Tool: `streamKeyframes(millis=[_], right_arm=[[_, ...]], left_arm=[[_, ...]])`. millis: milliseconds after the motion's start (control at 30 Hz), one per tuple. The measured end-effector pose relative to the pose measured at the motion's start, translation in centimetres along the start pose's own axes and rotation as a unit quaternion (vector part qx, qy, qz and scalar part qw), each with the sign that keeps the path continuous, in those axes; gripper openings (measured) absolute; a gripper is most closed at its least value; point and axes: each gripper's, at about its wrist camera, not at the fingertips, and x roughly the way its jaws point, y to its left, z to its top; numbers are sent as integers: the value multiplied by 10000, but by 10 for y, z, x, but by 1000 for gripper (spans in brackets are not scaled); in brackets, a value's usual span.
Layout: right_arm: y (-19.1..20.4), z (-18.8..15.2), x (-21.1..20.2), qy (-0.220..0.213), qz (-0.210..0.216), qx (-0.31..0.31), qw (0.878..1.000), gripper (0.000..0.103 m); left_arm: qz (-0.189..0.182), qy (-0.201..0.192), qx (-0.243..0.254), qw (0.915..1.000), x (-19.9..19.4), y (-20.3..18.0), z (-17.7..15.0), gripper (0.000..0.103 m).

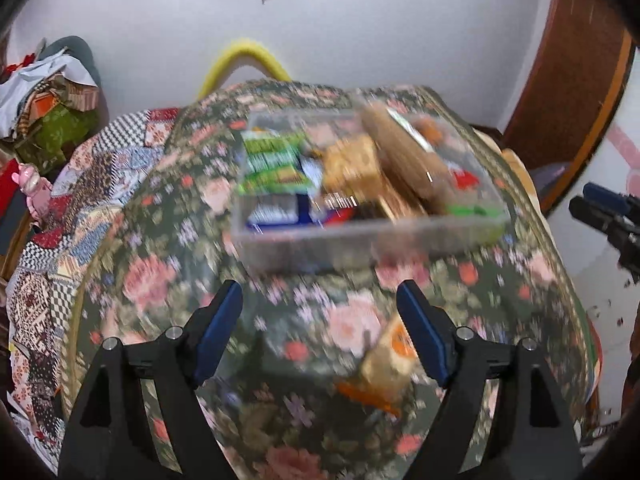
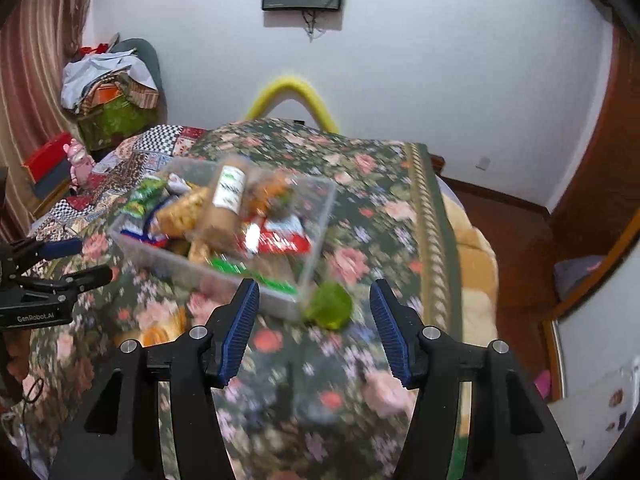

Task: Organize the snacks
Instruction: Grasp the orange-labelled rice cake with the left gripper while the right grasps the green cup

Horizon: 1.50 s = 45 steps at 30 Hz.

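Left claw [image 1: 320, 312] is spread and holds nothing; an orange-and-tan packet [image 1: 386, 364] lies at its five o'clock. Right claw [image 2: 314, 308] is also spread and empty, with a green snack [image 2: 330, 310] between its jaws. Best to slow down and centre before pinching. The snack box [image 2: 248, 284] sits at eleven o'clock. "GenRobot.AI" reads on the other tool.
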Motion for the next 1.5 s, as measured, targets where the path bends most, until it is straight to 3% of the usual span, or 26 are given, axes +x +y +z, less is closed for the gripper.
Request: streamKeyframes(millis=[267,500,633,867,1067,1167,1233,1500], right_arm=[[-21,-30,17,310,-14,259,9992,55],[-33,-28,41,413,66,424,9982,55],[-40,-22,58,463,194,592,9970,55],[-48,-16,89,642,575,1071,9905,55],[-42,-19,107,815,560,1032,9897,55],[-41,-23,115,908,672,1094,9876,50],[-40,-24,119,962,771,1146,9857,41],[-40,-28,104,776,490,1083,9899,40]], left_arm=[[-169,542,243,9981,26,-25,-34,79],[-192,656,282,9973,49,-36,-39,77],[-77,751,416,9963,67,-42,-39,55],[-132,611,203,9978,78,-31,-35,36],[-119,493,208,9985,77,-30,-36,35],[-119,461,218,9986,78,-23,-31,35],[-99,435,255,9987,80,-21,-30,35],[-95,350,221,9991,68,-25,-27,35]])
